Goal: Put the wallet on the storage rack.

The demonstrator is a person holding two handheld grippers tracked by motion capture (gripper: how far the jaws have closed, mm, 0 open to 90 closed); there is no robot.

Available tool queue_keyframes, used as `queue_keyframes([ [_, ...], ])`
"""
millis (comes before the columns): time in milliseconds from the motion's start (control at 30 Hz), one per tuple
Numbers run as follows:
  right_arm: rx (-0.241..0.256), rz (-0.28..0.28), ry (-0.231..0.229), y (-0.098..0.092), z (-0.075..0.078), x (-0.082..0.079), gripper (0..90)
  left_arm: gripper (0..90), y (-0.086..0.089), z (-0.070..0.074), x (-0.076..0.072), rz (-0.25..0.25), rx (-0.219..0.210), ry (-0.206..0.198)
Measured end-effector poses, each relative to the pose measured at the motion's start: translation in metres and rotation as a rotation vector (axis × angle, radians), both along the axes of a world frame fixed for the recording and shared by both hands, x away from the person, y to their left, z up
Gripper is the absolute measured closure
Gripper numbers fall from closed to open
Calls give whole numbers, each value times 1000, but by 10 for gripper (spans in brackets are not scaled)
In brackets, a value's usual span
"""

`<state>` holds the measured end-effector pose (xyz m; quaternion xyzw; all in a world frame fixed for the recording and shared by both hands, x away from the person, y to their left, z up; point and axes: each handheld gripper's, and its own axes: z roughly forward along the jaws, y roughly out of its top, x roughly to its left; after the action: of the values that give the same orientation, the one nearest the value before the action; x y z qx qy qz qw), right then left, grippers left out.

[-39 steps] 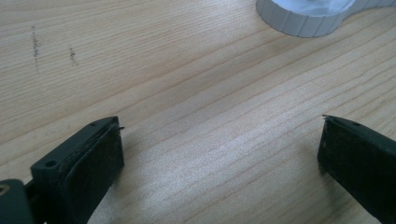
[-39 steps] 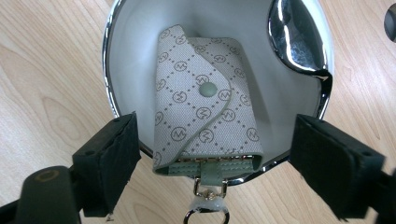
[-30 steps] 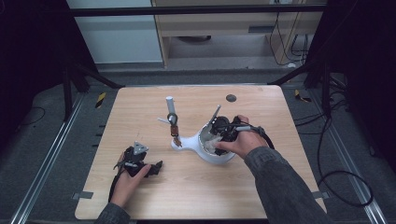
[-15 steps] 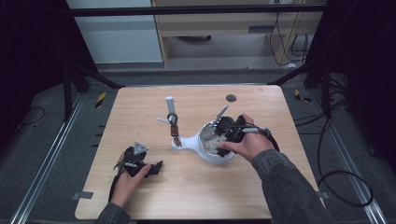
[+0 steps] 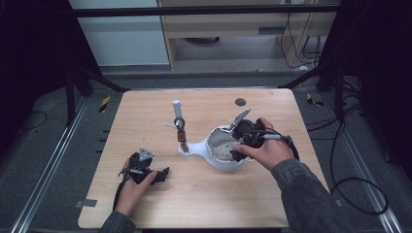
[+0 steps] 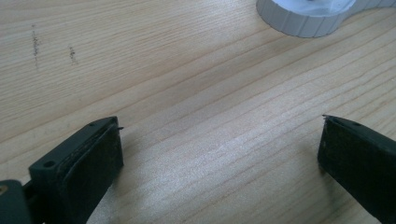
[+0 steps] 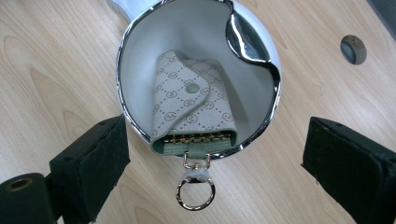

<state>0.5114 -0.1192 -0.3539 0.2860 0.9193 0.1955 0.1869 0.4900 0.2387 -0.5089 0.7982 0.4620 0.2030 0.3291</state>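
Right gripper (image 7: 212, 158) hangs directly over the white chrome-rimmed bowl (image 7: 140, 70), its jaws spread wide and clasping nothing. Inside the bowl lies a pale monogrammed key case (image 7: 194, 109), snap flap closed, its key-hook end propped on the near rim so that the metal ring (image 7: 195, 192) dangles outside, over the wooden table (image 7: 56, 56). From the high view the bowl (image 5: 221, 165) sits right of centre with the person's right hand (image 5: 265, 148) just above it; a small stand with an upright post (image 5: 179, 121) is just left of it.

Left gripper (image 5: 145, 170) rests on the near left of the table, well apart from the bowl, jaws also wide and empty.

Judging by this, the key case is already placed in the bowl and let go. What seems left is lifting the right gripper clear, and perhaps nudging the case fully inside, since it overhangs the rim.
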Motion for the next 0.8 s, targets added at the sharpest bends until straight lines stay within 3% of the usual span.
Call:
queue_keyframes([
  [333,120,-38,-81,-18,7,1,94,0,-1,0,-1,2,0,1],
  [533,146,-55,-112,-18,8,1,90,0,-1,0,-1,0,2,2],
  [700,224,-120,-150,-24,11,-2,63,0,-1,0,-1,1,0,1],
  [800,258,-139,-147,-29,12,-3,50,0,-1,0,-1,1,0,2],
])
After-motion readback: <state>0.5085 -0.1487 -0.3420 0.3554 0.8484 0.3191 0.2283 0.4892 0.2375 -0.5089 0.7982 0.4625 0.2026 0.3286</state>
